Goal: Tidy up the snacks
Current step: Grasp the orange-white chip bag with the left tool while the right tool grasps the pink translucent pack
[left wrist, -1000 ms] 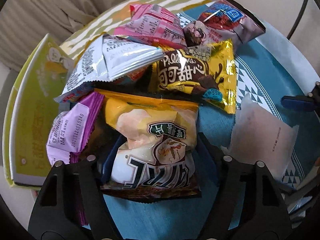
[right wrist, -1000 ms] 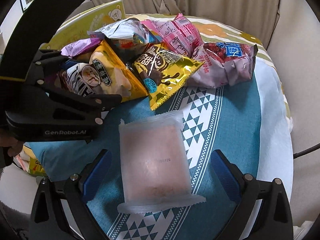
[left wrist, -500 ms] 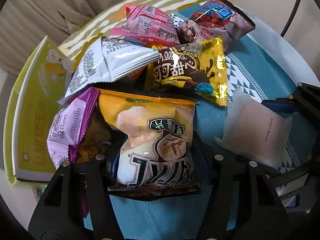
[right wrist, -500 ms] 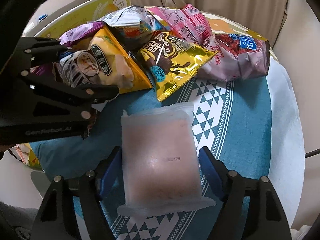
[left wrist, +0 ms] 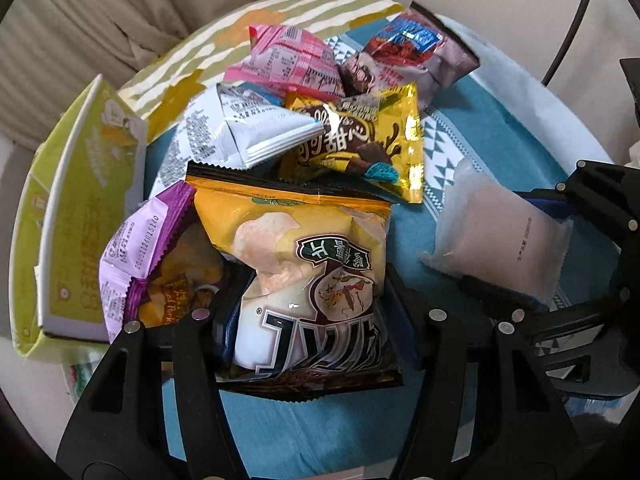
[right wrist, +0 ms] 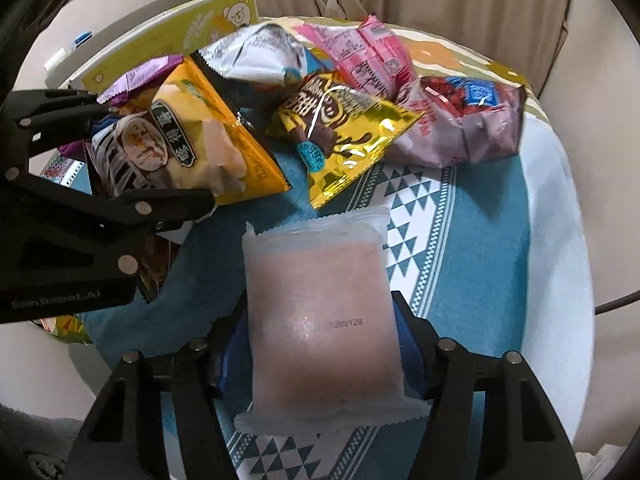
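My left gripper [left wrist: 306, 320] is shut on the yellow chip bag [left wrist: 308, 272], which lies at the near edge of a snack pile; the bag also shows in the right wrist view [right wrist: 192, 148]. My right gripper [right wrist: 316, 344] is shut on a frosted pale pink packet [right wrist: 324, 316] on the teal cloth; the packet also shows in the left wrist view [left wrist: 500, 240]. Behind are a gold chocolate bag [left wrist: 360, 144], a white bag [left wrist: 236, 132], a pink bag [left wrist: 288, 60], a mauve bag [left wrist: 412, 52] and a purple packet [left wrist: 132, 248].
A round table carries a teal patterned cloth [right wrist: 460, 240] over a white cover. A green-yellow open box [left wrist: 76, 208] stands at the left of the pile. A striped cushion [left wrist: 280, 12] and beige curtains lie behind. A dark metal bar [left wrist: 576, 20] curves at the right.
Both grippers have closed: the left jaws onto the yellow chip bag, the right jaws onto the pale pink packet. The right gripper has moved in around its packet.
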`<state>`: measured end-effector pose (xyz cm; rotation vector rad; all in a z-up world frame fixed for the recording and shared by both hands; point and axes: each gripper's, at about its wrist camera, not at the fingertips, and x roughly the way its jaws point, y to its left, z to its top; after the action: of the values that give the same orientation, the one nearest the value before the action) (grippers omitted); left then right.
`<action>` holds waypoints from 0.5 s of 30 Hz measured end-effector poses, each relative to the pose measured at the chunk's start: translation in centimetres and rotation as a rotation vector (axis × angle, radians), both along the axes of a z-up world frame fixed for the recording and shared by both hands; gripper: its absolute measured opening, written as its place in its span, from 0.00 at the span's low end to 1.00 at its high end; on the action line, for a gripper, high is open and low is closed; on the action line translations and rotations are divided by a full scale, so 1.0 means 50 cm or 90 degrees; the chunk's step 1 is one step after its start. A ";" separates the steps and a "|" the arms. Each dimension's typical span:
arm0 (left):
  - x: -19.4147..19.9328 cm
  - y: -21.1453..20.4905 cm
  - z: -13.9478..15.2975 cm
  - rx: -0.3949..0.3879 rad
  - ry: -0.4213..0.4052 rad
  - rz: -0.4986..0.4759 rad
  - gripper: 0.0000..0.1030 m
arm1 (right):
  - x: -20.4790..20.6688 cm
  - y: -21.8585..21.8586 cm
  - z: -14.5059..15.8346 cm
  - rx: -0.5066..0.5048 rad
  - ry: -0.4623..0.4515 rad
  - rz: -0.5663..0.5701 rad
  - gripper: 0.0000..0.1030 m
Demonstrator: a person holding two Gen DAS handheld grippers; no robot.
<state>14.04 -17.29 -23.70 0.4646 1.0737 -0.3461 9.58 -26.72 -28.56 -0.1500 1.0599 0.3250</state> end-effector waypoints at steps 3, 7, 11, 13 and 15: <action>-0.012 -0.001 0.029 -0.010 -0.010 -0.006 0.55 | 0.007 -0.018 0.024 0.001 -0.010 -0.010 0.58; -0.030 -0.002 0.086 -0.041 -0.024 -0.002 0.55 | 0.005 -0.035 0.072 0.000 -0.027 -0.026 0.58; -0.040 0.020 0.155 -0.083 -0.042 0.030 0.55 | -0.005 -0.052 0.134 0.006 -0.051 -0.039 0.58; -0.041 0.045 0.197 -0.109 -0.054 0.056 0.55 | -0.009 -0.052 0.166 0.010 -0.067 -0.038 0.58; -0.033 0.078 0.237 -0.134 -0.071 0.082 0.55 | -0.004 -0.047 0.205 0.016 -0.087 -0.031 0.58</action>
<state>12.37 -13.37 -11.84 0.2233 0.9424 -0.3123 9.38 -29.08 -18.34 -0.1212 0.9227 0.2796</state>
